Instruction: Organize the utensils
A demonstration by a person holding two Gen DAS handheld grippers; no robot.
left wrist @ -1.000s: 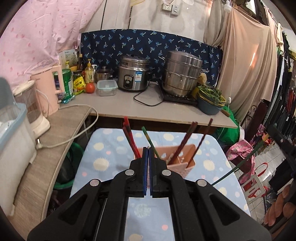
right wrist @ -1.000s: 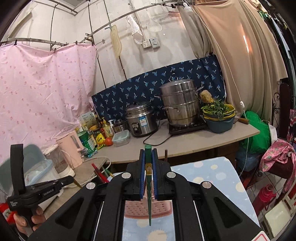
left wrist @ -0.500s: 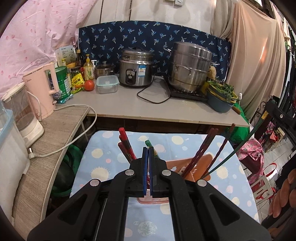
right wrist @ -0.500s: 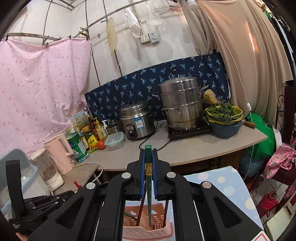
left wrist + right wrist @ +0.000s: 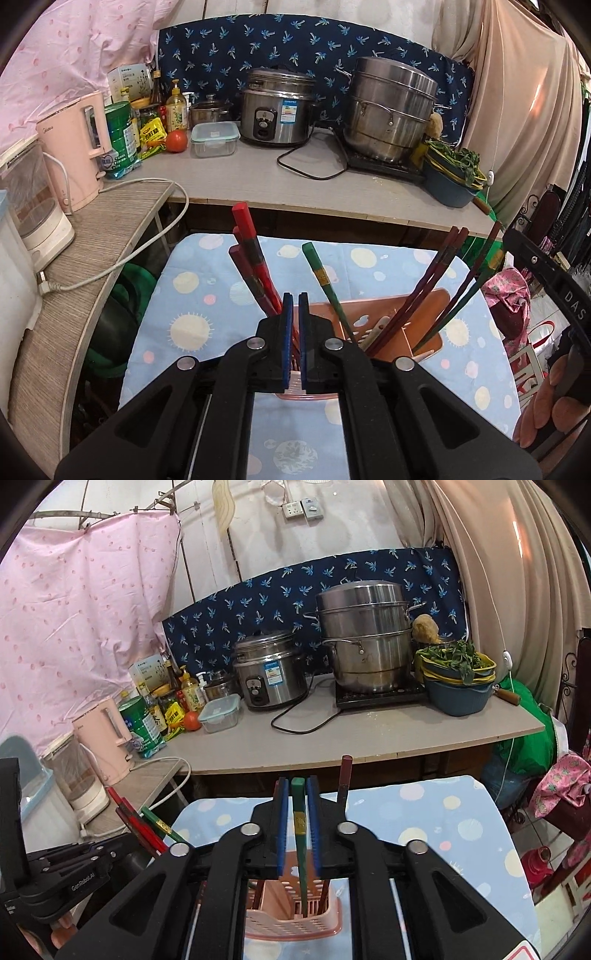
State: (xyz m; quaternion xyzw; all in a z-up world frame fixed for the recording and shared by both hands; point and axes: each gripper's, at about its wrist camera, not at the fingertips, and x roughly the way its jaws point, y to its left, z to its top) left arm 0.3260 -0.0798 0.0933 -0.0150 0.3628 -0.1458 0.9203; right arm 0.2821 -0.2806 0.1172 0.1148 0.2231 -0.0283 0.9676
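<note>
I am watching the left gripper [image 5: 294,325] easing apart: its jaws have just been opening, a thin slit is showing between the 2 blue pads, and nothing is sitting in that slit. The tips are hovering right over the near rim of the pink utensil basket [image 5: 424,306], which is standing on the blue dotted tablecloth [image 5: 199,291].

The right gripper [image 5: 297,808] has also just been opening. A green chopstick [image 5: 298,834] is standing between its pads, with a sliver of space showing on each side, so the pads are no longer pressing it. The stick is running down past the fingers, and its lower end is sitting inside the basket.

Inside the basket, red chopsticks [image 5: 251,254] are leaning toward the left, another green chopstick [image 5: 320,271] is tilting up beside them, and dark brown chopsticks [image 5: 437,271] are leaning to the right. From the left camera I am seeing the person's fingers [image 5: 543,410] wrapping the handle of the right tool at the picture's right edge.

Beyond the table, a grey counter [image 5: 258,177] is carrying a rice cooker [image 5: 277,110], a tall steel steamer pot [image 5: 391,114], a clear lidded box [image 5: 214,138], a tomato [image 5: 176,141] and a basin of greens [image 5: 452,173]. A pink kettle [image 5: 74,147] is standing on the side shelf at the left.
</note>
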